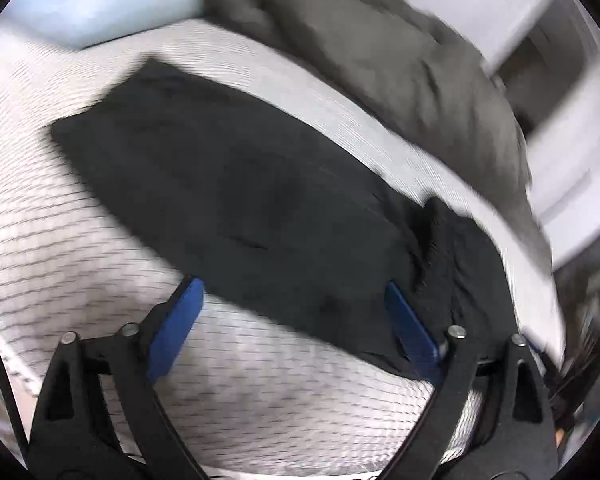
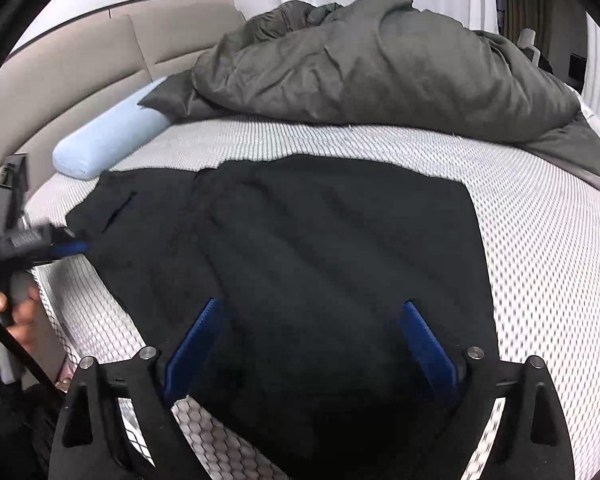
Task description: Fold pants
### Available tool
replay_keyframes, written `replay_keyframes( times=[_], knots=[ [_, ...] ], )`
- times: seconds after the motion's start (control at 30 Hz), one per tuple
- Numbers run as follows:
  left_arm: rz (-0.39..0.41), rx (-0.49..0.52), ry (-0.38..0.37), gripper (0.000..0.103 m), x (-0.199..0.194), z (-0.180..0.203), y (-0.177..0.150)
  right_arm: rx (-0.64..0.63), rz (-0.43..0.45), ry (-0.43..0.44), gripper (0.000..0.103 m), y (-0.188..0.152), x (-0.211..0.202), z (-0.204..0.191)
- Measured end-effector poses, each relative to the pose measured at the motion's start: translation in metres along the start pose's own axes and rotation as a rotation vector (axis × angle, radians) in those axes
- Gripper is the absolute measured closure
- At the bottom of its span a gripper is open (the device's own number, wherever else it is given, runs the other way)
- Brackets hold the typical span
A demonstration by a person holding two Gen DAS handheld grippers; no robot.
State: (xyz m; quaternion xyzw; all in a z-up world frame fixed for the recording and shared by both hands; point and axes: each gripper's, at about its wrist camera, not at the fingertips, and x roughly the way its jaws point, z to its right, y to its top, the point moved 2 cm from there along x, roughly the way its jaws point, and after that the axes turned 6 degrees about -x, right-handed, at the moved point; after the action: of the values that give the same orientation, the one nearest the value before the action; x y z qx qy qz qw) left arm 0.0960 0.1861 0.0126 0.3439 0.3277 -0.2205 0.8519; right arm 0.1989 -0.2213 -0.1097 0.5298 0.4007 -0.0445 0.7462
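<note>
Black pants (image 2: 300, 240) lie flat on our bed (image 2: 540, 240), partly folded. Our right claw (image 2: 312, 344) stands wide over them, holding nothing; our left claw (image 1: 296, 320) is wide too. Behind lie a grey duvet (image 2: 380, 68) and pillow (image 2: 112, 140)

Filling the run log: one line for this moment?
pants: flat on mattress | left gripper: open | right gripper: open, empty
</note>
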Motion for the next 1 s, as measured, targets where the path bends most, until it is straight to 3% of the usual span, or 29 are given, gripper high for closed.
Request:
replay_keyframes(
  times=[0.07, 0.13, 0.23, 0.37, 0.4, 0.43, 0.53, 0.7, 0.8, 0.87, 0.93, 1.0],
  knots=[
    [0.038, -0.128, -0.003, 0.008, -0.010, -0.031, 0.009, -0.004, -0.032, -0.024, 0.007, -0.005, 0.005, 0.001],
    [0.045, -0.242, -0.072, 0.007, -0.012, -0.054, 0.015, -0.004, -0.048, -0.032, 0.007, -0.007, 0.007, 0.007],
    [0.054, -0.325, -0.132, 0.007, 0.003, -0.070, 0.036, 0.017, -0.036, -0.039, 0.007, -0.009, 0.004, 0.020],
    [0.082, -0.406, -0.074, 0.009, 0.023, -0.081, 0.065, 0.068, -0.026, -0.035, 0.007, -0.013, -0.001, 0.038],
    [0.116, -0.398, -0.049, 0.030, 0.022, -0.076, 0.072, 0.076, -0.024, -0.037, 0.007, -0.014, -0.002, 0.042],
    [0.126, -0.385, -0.031, 0.057, 0.022, -0.073, 0.076, 0.083, -0.021, -0.037, 0.007, -0.015, -0.003, 0.045],
    [0.168, -0.299, 0.036, 0.090, 0.018, -0.050, 0.084, 0.099, -0.019, -0.042, 0.007, -0.018, -0.007, 0.053],
    [0.293, -0.045, 0.000, 0.095, -0.027, 0.043, 0.062, 0.130, -0.008, -0.039, 0.007, -0.022, -0.013, 0.065],
    [0.300, 0.114, -0.101, 0.095, -0.046, 0.116, 0.028, 0.147, -0.007, -0.041, 0.007, -0.024, -0.014, 0.070],
    [0.238, 0.274, -0.231, 0.095, -0.051, 0.177, -0.013, 0.158, -0.009, -0.047, 0.007, -0.025, -0.015, 0.074],
    [0.128, 0.373, -0.322, 0.090, -0.042, 0.214, -0.044, 0.171, -0.010, -0.052, 0.007, -0.026, -0.016, 0.078],
    [-0.043, 0.445, -0.401, 0.081, -0.020, 0.242, -0.077, 0.180, -0.011, -0.058, 0.007, -0.029, -0.017, 0.081]
  ],
)
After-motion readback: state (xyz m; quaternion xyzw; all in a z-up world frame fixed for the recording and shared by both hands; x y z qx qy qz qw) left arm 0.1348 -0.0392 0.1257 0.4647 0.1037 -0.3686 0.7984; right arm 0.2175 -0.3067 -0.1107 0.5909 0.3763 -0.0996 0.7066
